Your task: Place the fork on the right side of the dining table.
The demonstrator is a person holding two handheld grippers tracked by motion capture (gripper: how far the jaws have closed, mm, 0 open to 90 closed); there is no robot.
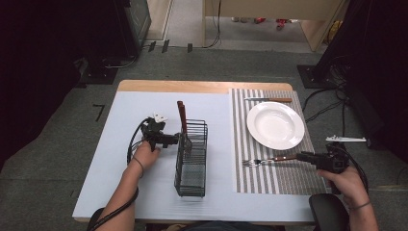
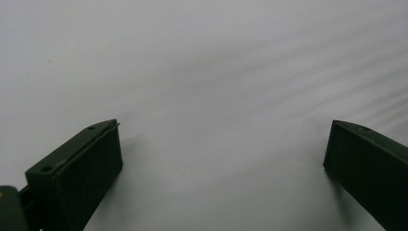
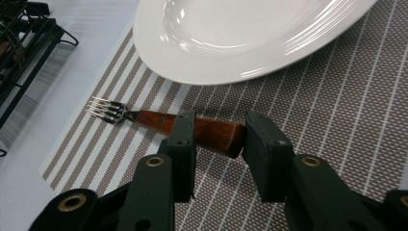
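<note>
Already the wooden-handled steel fork (image 3: pixel 159 119) lies on the striped woven placemat (image 3: pixel 337 106) between the right gripper's (image 3: pixel 219 139) parted jaws, below the round white plate (image 1: pixel 275 125), while wooden-handled utensils (image 1: pixel 182 118) remain in the black wire caddy (image 1: pixel 191 166) beside the open, empty left gripper (image 1: pixel 179 139).

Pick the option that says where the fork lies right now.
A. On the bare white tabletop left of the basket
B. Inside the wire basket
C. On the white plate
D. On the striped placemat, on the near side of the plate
D: the fork lies flat on the striped placemat, on the near side of the white plate, with its wooden handle between the jaws of the right gripper.
</note>
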